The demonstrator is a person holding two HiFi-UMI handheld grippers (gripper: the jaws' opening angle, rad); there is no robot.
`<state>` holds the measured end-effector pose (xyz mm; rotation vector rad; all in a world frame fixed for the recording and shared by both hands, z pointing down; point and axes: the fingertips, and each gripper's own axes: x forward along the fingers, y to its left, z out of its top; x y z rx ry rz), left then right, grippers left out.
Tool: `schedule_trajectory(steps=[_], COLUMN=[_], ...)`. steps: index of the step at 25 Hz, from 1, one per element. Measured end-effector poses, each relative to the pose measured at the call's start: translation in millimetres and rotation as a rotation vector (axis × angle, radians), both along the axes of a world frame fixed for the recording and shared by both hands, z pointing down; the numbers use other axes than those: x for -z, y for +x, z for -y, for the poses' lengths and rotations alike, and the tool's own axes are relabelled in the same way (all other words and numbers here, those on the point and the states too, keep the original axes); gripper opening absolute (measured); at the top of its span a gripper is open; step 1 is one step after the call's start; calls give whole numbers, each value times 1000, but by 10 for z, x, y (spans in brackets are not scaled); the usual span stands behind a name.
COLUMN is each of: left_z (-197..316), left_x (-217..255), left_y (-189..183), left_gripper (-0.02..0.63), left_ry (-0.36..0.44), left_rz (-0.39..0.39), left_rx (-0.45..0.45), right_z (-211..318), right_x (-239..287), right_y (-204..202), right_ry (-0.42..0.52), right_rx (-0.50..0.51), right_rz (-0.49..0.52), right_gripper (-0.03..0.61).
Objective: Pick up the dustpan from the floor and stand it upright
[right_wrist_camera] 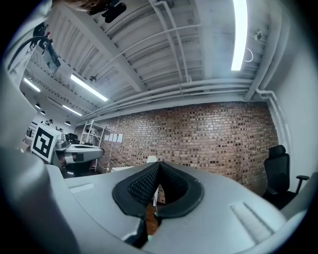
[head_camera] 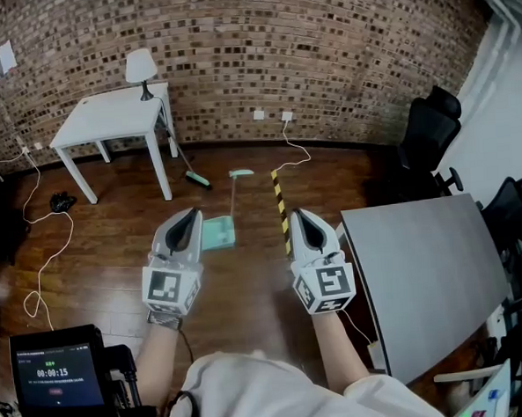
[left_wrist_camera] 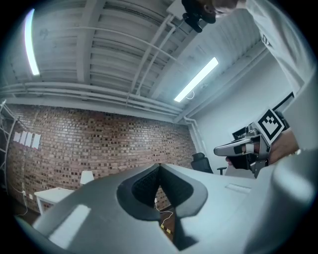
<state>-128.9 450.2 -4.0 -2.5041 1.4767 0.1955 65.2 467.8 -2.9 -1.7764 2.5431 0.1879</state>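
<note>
Head view: we hold left gripper (head_camera: 189, 216) and right gripper (head_camera: 298, 215) side by side above wood floor (head_camera: 114, 256). Green dustpan (head_camera: 218, 233) sits on floor ahead, between them, untouched, long handle (head_camera: 235, 194) pointing toward brick wall (head_camera: 322, 50).
Left gripper view: we see jaws pressed together, pinching nothing.
Right gripper view: jaws likewise pressed together, empty.

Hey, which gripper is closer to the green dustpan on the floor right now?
Left. The left gripper is just left of the dustpan in the head view, almost overlapping it; the right gripper sits farther off to its right, past the striped tape.
</note>
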Motion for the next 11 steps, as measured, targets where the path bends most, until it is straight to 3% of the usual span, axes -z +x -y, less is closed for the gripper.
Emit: schedule_trajectory(steps=[11], left_z=[98], left_x=[6], left_y=[-19], left_gripper=[1], left_ry=[12], left_rz=[1], left_rx=[13], right_z=[79], right_x=[-16], right_y=[47], right_ry=[5], right_rx=[3], right_rz=[-9], right_gripper=[11])
